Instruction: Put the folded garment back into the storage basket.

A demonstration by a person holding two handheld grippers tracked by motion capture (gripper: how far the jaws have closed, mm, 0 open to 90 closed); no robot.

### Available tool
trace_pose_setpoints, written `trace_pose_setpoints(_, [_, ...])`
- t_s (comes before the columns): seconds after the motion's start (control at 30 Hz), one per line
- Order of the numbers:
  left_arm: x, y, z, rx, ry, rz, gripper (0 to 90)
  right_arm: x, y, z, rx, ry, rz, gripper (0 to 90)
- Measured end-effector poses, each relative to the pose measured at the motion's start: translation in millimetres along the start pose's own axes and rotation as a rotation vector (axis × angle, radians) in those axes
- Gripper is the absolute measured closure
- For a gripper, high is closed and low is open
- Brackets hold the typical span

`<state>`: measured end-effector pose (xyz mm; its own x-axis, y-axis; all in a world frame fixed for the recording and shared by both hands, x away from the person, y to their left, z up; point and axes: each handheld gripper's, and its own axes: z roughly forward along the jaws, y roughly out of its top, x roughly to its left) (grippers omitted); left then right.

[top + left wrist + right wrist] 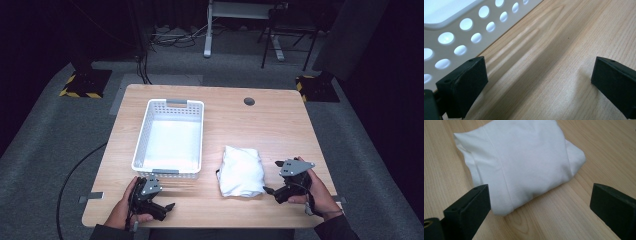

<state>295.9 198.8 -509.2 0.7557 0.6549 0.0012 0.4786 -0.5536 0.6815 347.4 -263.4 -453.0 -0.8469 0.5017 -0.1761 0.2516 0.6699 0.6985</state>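
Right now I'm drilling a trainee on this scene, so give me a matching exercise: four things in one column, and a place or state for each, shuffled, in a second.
Things:
1. basket
2. cloth
3. left gripper
4. right gripper

Places or states:
A. folded, lying on the table right of the basket
B. open, at the cloth's right edge
C. white, with holes in its walls, nothing in it
D. open, just in front of the basket's near wall

Pairs: 1-C, 2-A, 3-D, 4-B

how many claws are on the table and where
2. The left claw rests at the near edge just in front of the white basket; the right claw sits beside the folded white cloth, on its right.
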Motion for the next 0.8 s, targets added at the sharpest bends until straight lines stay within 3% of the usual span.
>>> trace_pose_setpoints(0.8, [0.0,0.0,0.0,0.0,0.0,0.0,0.4,-3.7,19.6,15.5,0.007,0.017,-0.027,3.3])
